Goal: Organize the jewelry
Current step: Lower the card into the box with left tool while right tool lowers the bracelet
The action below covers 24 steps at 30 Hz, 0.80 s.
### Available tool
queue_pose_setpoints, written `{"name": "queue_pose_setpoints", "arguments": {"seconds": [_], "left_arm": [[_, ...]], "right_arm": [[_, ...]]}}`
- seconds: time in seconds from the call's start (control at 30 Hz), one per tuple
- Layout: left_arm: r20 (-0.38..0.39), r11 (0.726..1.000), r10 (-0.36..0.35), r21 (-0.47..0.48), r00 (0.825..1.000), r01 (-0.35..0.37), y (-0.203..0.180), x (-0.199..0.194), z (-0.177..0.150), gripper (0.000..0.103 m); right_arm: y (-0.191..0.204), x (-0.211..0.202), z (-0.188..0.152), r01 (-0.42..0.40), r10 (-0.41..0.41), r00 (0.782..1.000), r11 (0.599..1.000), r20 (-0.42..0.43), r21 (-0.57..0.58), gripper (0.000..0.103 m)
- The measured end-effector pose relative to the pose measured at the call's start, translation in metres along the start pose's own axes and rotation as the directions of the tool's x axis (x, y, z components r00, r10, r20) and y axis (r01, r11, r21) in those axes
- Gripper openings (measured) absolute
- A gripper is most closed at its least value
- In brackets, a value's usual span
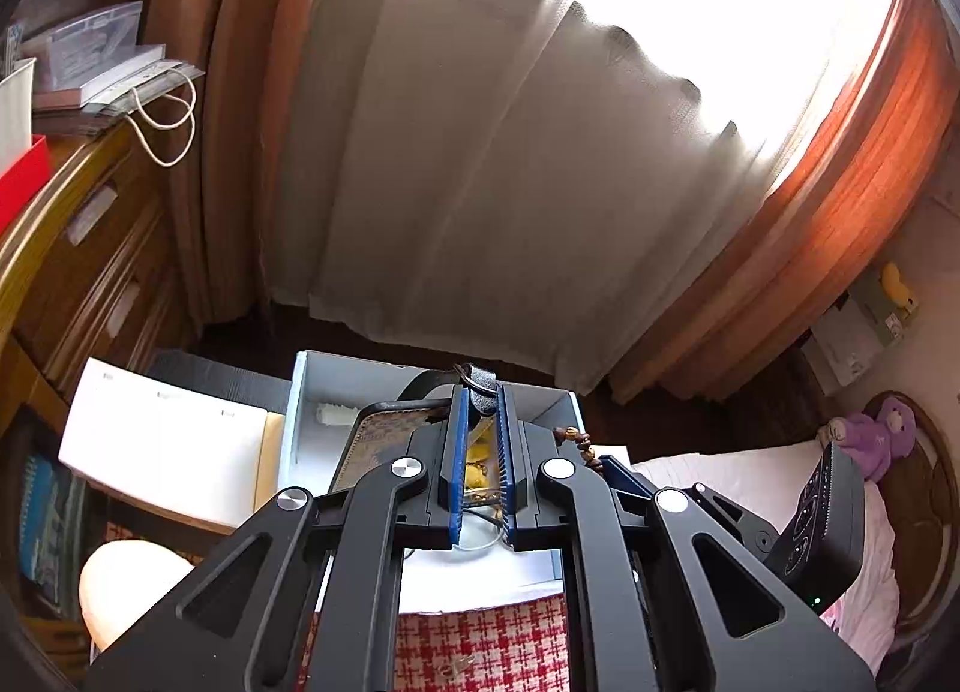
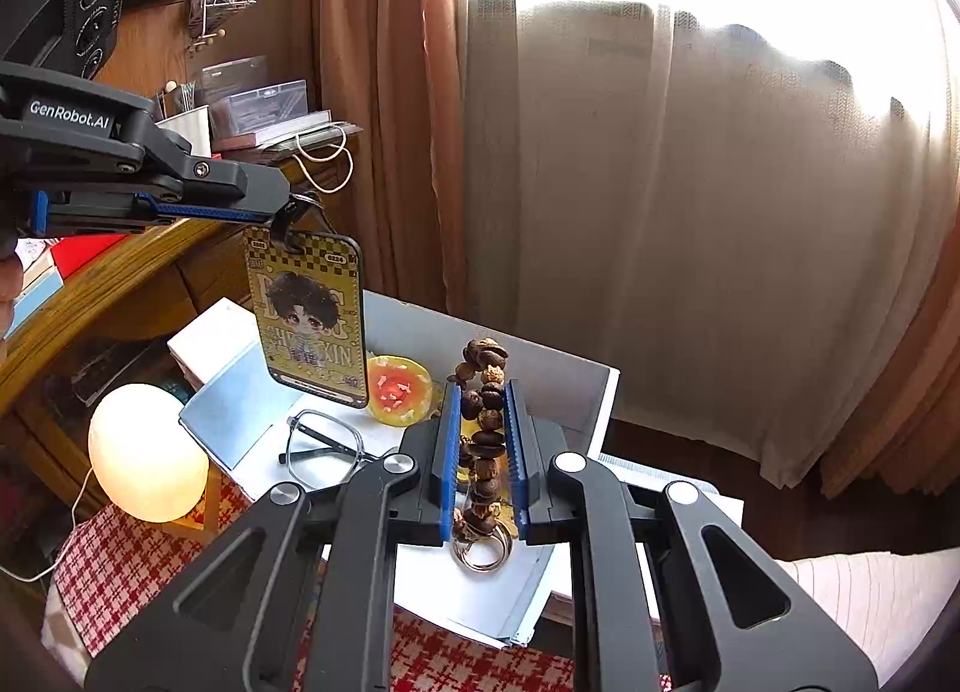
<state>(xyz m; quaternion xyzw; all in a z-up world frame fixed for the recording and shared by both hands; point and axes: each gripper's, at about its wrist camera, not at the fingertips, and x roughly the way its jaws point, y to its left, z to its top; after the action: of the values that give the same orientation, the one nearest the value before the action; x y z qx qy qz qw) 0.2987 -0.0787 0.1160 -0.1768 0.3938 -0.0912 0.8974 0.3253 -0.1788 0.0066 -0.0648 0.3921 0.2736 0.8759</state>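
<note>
My left gripper (image 1: 480,392) is shut on the black strap (image 1: 483,395) of a yellow cartoon card tag (image 1: 390,440). In the right wrist view that tag (image 2: 309,320) hangs from the left gripper (image 2: 282,209) over the left side of an open pale-blue box (image 2: 540,359). My right gripper (image 2: 482,392) is shut on a string of brown beads (image 2: 483,446), which stands up between the pads. Metal key rings (image 2: 483,554) dangle from its lower end above the box. The beads (image 1: 579,443) also show in the left wrist view, right of my fingers.
Inside the box lie clear-framed glasses (image 2: 324,446) and a round yellow-orange piece (image 2: 399,389). The box (image 1: 300,392) sits on a red checked cloth (image 2: 120,560). A glowing round lamp (image 2: 147,452) stands at its left, a wooden desk (image 2: 120,284) behind. Curtains (image 2: 660,212) hang beyond.
</note>
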Motion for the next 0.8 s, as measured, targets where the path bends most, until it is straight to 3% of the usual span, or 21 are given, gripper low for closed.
{"name": "queue_pose_setpoints", "arguments": {"seconds": [0.33, 0.6, 0.8], "left_arm": [[-0.052, 0.998, 0.052, -0.020, 0.997, -0.053, 0.016, 0.035, 0.000, 0.010], [-0.078, 0.995, 0.091, -0.026, 0.993, -0.093, 0.026, 0.056, 0.003, 0.010], [-0.094, 0.995, 0.096, -0.019, 0.991, -0.098, 0.030, 0.063, 0.008, 0.010]], "right_arm": [[-0.003, 0.030, 0.005, -0.015, 0.014, 0.997, 1.000, -0.082, -0.017, 0.015], [0.007, 0.062, 0.009, 0.047, -0.062, 0.981, 0.995, -0.182, -0.086, 0.015], [0.005, 0.073, 0.008, 0.054, -0.070, 0.972, 0.996, -0.222, -0.078, 0.015]]}}
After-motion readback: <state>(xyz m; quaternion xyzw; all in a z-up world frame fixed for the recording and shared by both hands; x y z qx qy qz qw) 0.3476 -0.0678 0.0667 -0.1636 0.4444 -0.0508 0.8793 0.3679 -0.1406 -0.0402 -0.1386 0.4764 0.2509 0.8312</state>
